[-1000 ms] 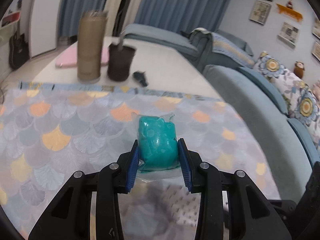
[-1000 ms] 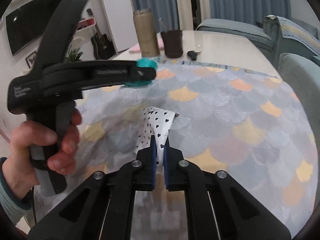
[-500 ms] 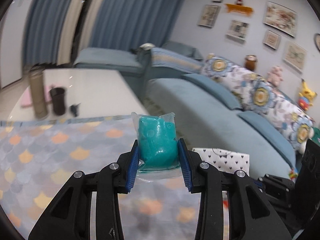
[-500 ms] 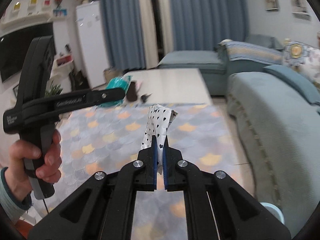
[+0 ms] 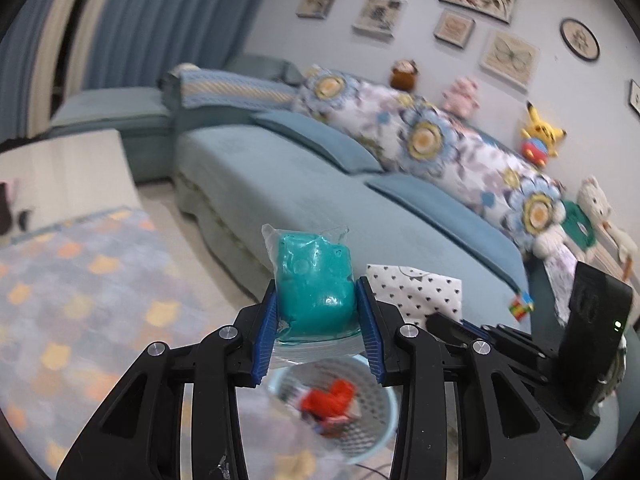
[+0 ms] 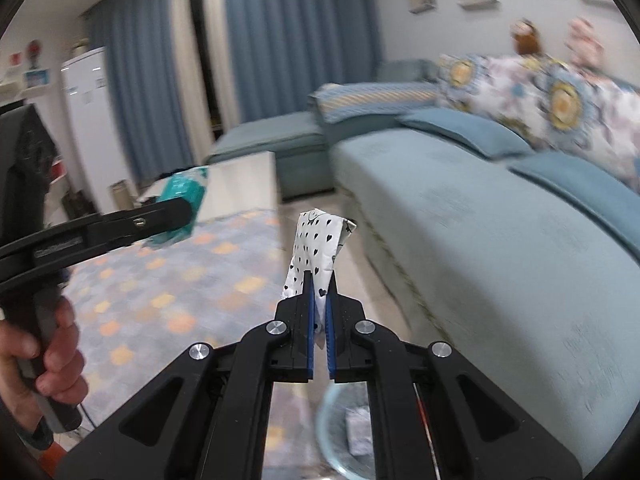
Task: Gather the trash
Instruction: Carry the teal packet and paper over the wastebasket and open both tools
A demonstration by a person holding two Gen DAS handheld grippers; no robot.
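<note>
Two grippers, each loaded. Left gripper [image 5: 316, 312]: jaws part-way closed, blue pads pressed on both flanks of a teal packet [image 5: 314, 284] in clear film; the grip sits low on the packet, so most of it stands above the pads, upright. Right gripper [image 6: 319, 316]: jaws almost fully closed, pinching the lower end of a crumpled heart-print paper [image 6: 316, 248], which rises past the tips and leans slightly toward 1 o'clock. Judgement: both pieces are held by their bottom ends and clear of everything else so they can fall free once the jaws open. Bin [image 5: 390, 412]: pale blue, perforated wall, on the floor; in the left view it lies just below the pads at 6 o'clock, in the right view its rim shows at 6 o'clock under the tips. Contents: a red item [image 5: 330, 398] with some pale scrap beside it; the right view shows a whitish scrap, too blurred to name. Left hand [image 6: 44, 364] grips its handle at 8 o'clock in the right view. Rug [image 5: 80, 288] at 9 o'clock, sofa [image 5: 320, 184] from 12 to 3 o'clock. Drop not yet made.
</note>
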